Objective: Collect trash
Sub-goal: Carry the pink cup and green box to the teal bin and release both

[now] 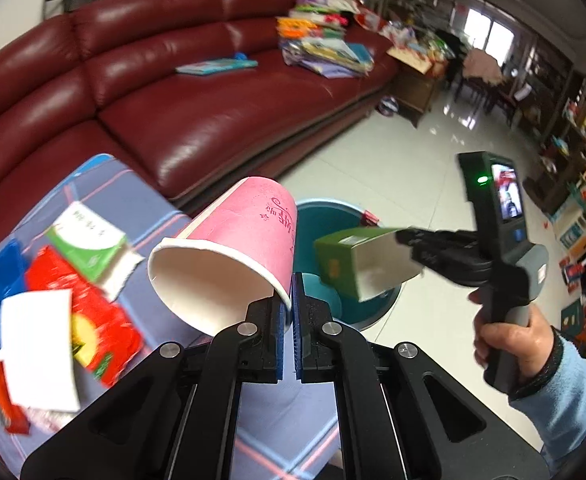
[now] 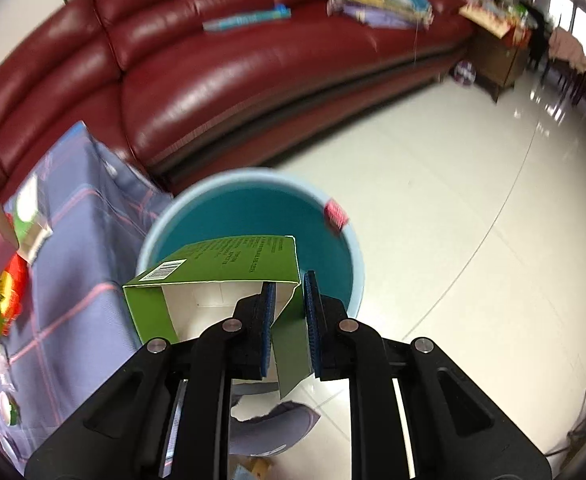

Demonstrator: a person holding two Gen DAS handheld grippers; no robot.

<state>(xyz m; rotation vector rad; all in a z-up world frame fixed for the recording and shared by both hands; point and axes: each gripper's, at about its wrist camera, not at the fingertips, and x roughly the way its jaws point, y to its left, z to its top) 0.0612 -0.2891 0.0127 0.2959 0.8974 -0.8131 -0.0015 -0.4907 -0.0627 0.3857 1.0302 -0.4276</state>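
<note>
Step in hand, as judged: carrying 2 pieces of trash to the bin (image 2: 253,208), which sits on the floor ahead of and below both tools. Right gripper (image 2: 287,300) is clamped on a flap of the green box (image 2: 229,264), directly over the bin mouth. Left gripper (image 1: 293,300) pinches the pink cup (image 1: 233,248) by its rim, short of the bin. Next: right jaws part; left moves forward first.
</note>
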